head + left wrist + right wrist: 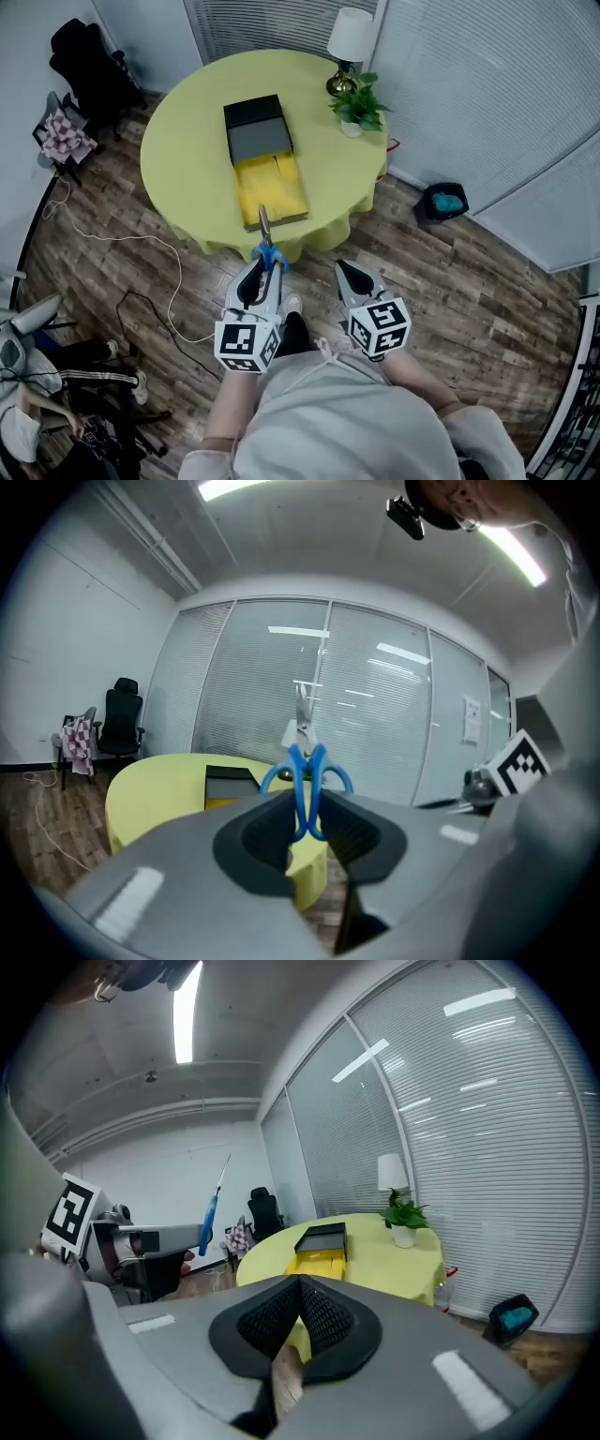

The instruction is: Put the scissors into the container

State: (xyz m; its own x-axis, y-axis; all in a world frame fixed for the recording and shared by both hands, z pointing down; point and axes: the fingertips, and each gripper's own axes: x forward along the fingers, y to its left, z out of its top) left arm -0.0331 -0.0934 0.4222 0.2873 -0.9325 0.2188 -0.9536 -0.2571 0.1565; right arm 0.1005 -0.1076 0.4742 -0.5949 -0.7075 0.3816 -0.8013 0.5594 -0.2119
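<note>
Left gripper: the left gripper (258,274), at the lower centre of the head view, is clamping the blue-handled steel scissors (266,246). Its jaws are standing narrow, pressing both handle loops together.
Scissors: they are being held by the handles, with the closed blades pointing away from the person. In the left gripper view they are rising upright through the middle of the frame.
Scissors location: they are sitting in the air, clear of the container. In the head view the blade tip is overlapping the near end of the yellow tray. How high it is standing above the tray cannot be told.
Right gripper: the right gripper (347,274), at the lower centre-right of the head view, is showing its jaws pressed together with nothing between them.
Container: the long rectangular container (253,192), with a black end, a grey middle and a yellow open tray, is lying at the upper centre of the frame, its yellow end facing the person.
Bench: the round bench under a yellow-green cloth (187,141) is carrying the container near its middle.
Bench, far edge: a lamp with a white shade and brass foot (350,36) and a small green potted plant (359,105) are standing close together at the upper right.
Surroundings: a black office chair (89,61) is standing at the upper left on the wood-plank floor (450,281).
</note>
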